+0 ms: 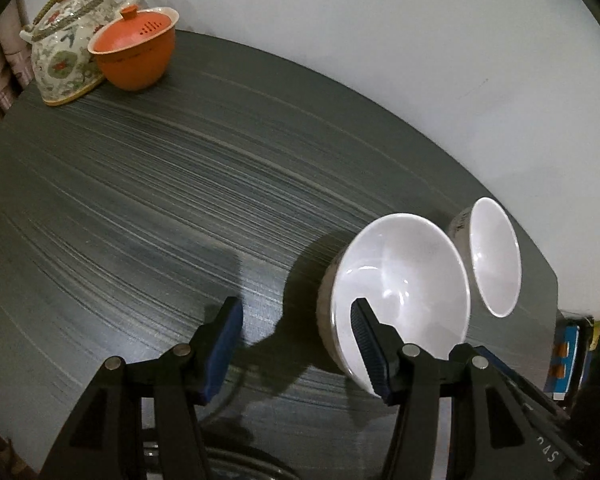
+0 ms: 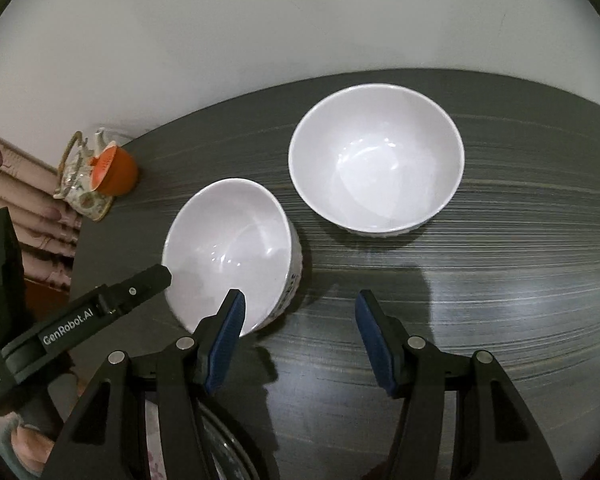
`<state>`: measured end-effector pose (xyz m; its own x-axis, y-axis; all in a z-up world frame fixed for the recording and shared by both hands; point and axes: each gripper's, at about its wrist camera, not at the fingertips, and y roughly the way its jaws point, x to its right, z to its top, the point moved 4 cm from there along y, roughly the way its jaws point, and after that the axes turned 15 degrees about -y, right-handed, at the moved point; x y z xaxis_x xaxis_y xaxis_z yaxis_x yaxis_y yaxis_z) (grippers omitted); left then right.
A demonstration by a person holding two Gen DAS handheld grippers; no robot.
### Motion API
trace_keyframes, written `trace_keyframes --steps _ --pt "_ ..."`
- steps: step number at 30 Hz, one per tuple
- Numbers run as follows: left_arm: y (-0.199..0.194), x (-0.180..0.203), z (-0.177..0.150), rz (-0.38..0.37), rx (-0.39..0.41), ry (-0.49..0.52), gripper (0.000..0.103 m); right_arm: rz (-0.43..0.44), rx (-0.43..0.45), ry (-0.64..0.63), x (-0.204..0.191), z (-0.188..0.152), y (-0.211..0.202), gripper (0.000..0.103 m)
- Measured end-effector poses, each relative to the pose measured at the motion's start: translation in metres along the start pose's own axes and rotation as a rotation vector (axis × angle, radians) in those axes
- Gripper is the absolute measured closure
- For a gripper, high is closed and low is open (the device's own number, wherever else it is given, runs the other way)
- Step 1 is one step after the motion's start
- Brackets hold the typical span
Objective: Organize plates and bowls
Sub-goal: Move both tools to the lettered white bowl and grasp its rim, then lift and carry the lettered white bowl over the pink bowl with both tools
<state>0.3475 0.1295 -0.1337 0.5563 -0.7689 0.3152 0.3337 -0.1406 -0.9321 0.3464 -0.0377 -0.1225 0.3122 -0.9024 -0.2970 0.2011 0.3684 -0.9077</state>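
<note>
Both our grippers, left gripper (image 1: 296, 344) and right gripper (image 2: 300, 340), spread, empty; near bowl (image 2: 228, 248) at hand; we judge grasp pending, then nest into far bowl (image 2: 376, 164)

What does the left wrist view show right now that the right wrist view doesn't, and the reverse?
Only the left wrist view: the left gripper head-on, open, one of its fingers in front of the near bowl's inside, and blue items past the table's edge.

Only the right wrist view: the open right gripper above bare table, and the far bowl seen whole.

Both: the two white bowls, floral teapot, orange lidded cup.
</note>
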Motion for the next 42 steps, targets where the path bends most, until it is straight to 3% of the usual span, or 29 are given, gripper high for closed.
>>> trace_keyframes --steps 4,8,11,14,15,26,42 --pt "0.009 0.002 0.002 0.01 -0.002 0.005 0.046 -0.014 -0.026 0.004 0.002 0.002 0.014 0.049" --pt "0.018 0.007 0.002 0.003 -0.015 0.018 0.069 -0.022 -0.041 -0.003 0.0 0.006 0.026 0.059" --pt "0.021 0.013 0.001 -0.02 -0.03 0.02 0.079 -0.004 -0.047 -0.001 0.001 0.005 0.031 0.065" --pt "0.021 0.019 -0.002 -0.034 -0.041 0.035 0.089 0.034 -0.038 -0.006 -0.004 0.008 0.034 0.08" --pt "0.023 0.019 -0.008 -0.036 -0.044 0.035 0.089 0.042 -0.035 -0.009 -0.005 0.008 0.034 0.086" --pt "0.008 0.029 -0.028 -0.03 -0.046 0.063 0.089 0.034 -0.008 -0.016 -0.001 -0.004 0.008 0.086" --pt "-0.059 0.062 -0.088 -0.074 0.011 0.174 0.089 0.016 0.104 0.011 0.012 -0.05 -0.086 0.085"
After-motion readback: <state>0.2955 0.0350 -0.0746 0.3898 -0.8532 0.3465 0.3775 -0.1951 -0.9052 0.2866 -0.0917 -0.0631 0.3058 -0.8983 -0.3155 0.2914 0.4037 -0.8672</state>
